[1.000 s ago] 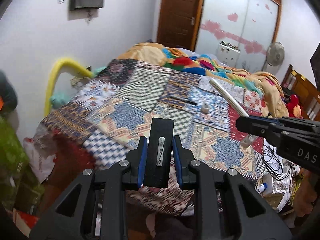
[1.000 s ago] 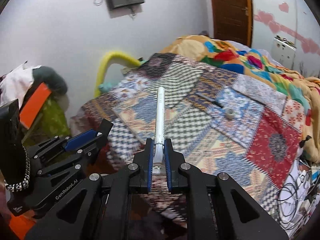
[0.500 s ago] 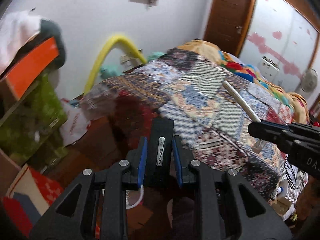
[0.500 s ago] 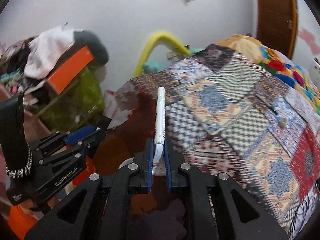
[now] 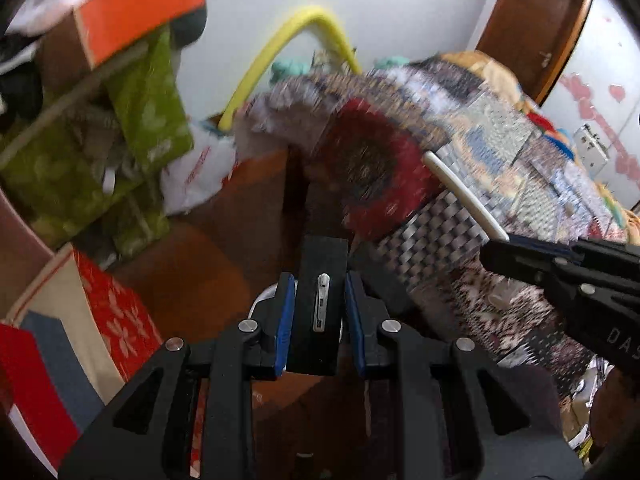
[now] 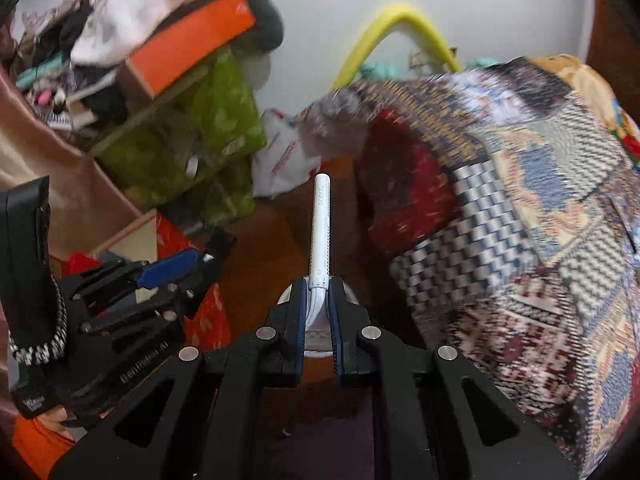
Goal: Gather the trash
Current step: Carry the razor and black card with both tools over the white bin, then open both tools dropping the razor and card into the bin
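Observation:
My left gripper is shut on a flat black box with a small metal clip on its face. It also shows at the left of the right wrist view. My right gripper is shut on a white ribbed tube that points forward. The tube also shows in the left wrist view. Both grippers hang over the brown floor beside the bed. A white round rim shows just behind the fingers of each gripper; what it is cannot be told.
A bed with a patchwork quilt fills the right. Green bags, an orange box and clothes pile up at the left. A red patterned box lies on the floor. A yellow tube arches by the wall.
Both grippers have swung left and down, away from the bed top toward the floor beside it. Each keeps its hold on its object.

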Demonstrator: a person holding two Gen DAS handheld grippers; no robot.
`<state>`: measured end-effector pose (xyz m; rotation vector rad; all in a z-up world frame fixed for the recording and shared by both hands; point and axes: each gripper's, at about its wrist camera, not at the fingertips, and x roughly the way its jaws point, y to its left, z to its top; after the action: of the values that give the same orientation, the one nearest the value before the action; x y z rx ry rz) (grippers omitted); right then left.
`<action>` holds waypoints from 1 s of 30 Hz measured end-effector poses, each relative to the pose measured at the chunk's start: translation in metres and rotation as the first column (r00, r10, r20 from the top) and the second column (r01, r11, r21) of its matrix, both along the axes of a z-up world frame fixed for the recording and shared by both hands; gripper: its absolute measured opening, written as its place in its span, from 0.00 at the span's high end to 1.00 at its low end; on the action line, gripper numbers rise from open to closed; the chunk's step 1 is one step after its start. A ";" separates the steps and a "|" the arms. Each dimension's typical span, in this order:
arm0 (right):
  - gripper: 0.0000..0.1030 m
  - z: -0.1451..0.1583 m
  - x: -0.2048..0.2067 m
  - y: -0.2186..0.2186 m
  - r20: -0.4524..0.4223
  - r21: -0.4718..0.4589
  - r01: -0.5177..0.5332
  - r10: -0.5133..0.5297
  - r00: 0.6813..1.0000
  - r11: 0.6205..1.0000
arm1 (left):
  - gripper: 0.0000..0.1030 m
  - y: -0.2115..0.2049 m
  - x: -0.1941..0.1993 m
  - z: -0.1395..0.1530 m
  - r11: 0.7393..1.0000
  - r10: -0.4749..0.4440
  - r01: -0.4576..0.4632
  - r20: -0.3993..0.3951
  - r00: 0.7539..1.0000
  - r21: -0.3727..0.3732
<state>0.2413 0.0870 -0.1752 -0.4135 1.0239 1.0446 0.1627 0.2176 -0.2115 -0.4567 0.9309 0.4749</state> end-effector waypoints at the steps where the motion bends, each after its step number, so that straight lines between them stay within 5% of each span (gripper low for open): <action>1: 0.90 -0.011 -0.001 0.008 -0.014 -0.020 -0.013 0.013 1.000 1.000 | 0.76 0.003 -0.001 -0.010 1.000 0.007 -0.007 -0.018 1.000 -0.012; 14: 0.89 -0.079 0.009 0.069 -0.182 -0.142 -0.102 0.076 0.980 0.985 | 0.76 0.045 0.001 -0.098 0.981 0.055 -0.083 -0.162 0.985 -0.173; 20: 0.66 -0.077 0.016 0.082 -0.144 -0.151 -0.095 0.073 0.987 0.984 | 0.76 0.053 0.016 -0.103 0.978 0.049 -0.081 -0.165 0.985 -0.194; 30: 0.65 -0.052 0.027 0.056 -0.080 -0.121 -0.049 0.039 0.996 0.991 | 0.74 0.039 0.033 -0.089 0.988 0.005 -0.036 -0.202 0.979 -0.148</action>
<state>0.2684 0.1431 -0.2273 -0.5008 1.1562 1.0466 0.1954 0.2565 -0.3002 -0.5639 1.1638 0.4772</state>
